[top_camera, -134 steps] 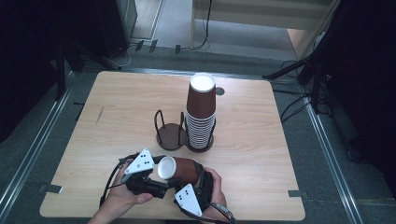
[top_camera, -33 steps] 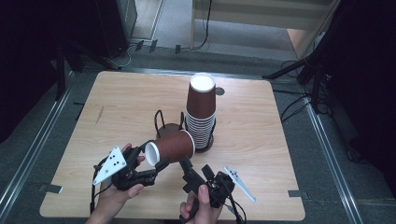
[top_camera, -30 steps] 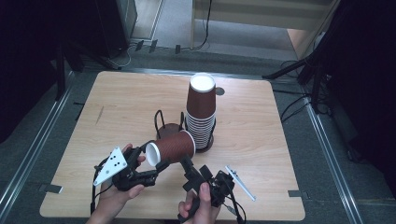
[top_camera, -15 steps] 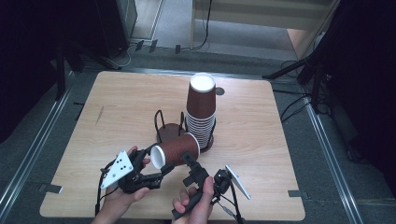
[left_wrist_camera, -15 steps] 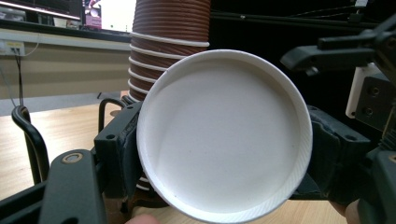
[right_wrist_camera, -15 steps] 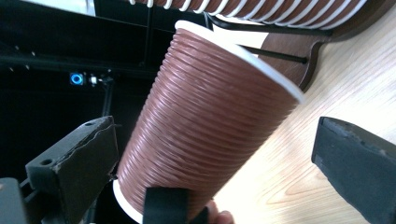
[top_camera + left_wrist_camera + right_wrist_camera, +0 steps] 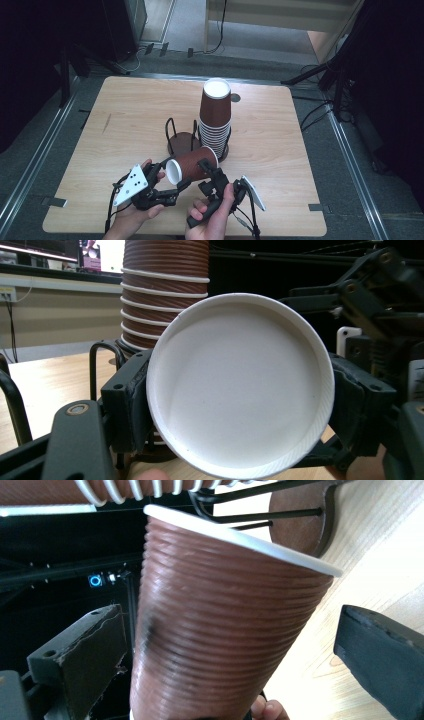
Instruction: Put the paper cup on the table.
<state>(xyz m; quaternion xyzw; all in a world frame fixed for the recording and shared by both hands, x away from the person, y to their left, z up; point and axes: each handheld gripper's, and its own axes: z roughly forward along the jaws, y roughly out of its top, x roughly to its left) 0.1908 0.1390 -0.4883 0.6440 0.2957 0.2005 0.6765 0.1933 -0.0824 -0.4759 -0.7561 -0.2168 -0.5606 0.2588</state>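
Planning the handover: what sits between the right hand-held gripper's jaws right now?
The brown cup lies between the right hand-held gripper's jaws; a gap shows on each side in the right gripper view. The left hand-held gripper clamps its base.

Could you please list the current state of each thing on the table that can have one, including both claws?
Single cup: on its side above the table, white base toward the left claw.
Cup stack: upright, upside down, in one side of the holder.
Holder: its other side empty.
Left claw: shut on the single cup's base end.
Right claw: open, jaws either side of the single cup, not touching.
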